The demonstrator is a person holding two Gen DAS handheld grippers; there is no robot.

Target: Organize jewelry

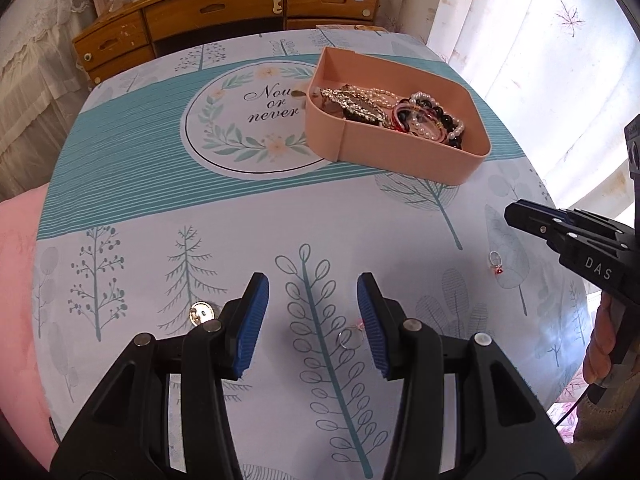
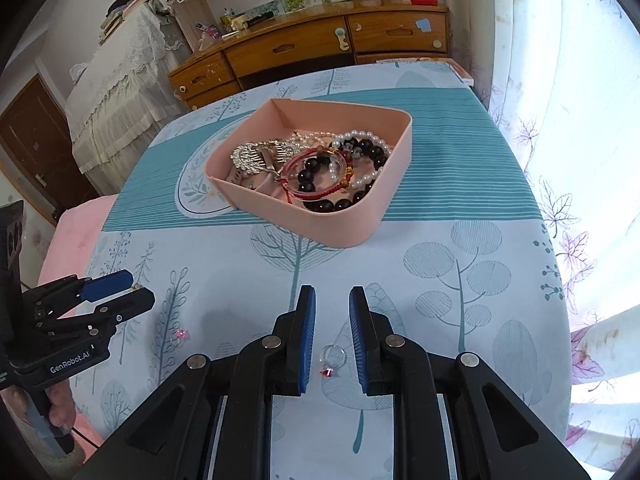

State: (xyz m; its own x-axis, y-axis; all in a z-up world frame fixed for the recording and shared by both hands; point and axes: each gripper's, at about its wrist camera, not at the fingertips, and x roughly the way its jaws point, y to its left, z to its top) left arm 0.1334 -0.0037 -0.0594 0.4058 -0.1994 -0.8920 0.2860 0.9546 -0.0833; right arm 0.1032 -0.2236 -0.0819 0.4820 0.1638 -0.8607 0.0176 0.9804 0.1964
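A pink tray [image 1: 348,148] [image 2: 360,232] holds bracelets, pearl strands and a silver comb [image 2: 256,158]. My left gripper [image 1: 312,292] is open; a silver ring with a pink stone [image 1: 350,338] lies on the cloth between its fingers, close to the right pad. It shows as a pink glint in the right wrist view [image 2: 181,334]. My right gripper [image 2: 332,304] is open, with a silver ring with a red stone [image 2: 332,358] on the cloth between its fingers. That ring also shows in the left wrist view [image 1: 496,262], below the right gripper [image 1: 510,214].
A small silver round piece [image 1: 202,313] lies left of my left fingers. The table wears a blue-and-white tree-print cloth [image 1: 240,216]. A wooden dresser [image 1: 224,12] stands behind it, curtains [image 2: 580,120] to the right, pink bedding [image 1: 16,280] to the left.
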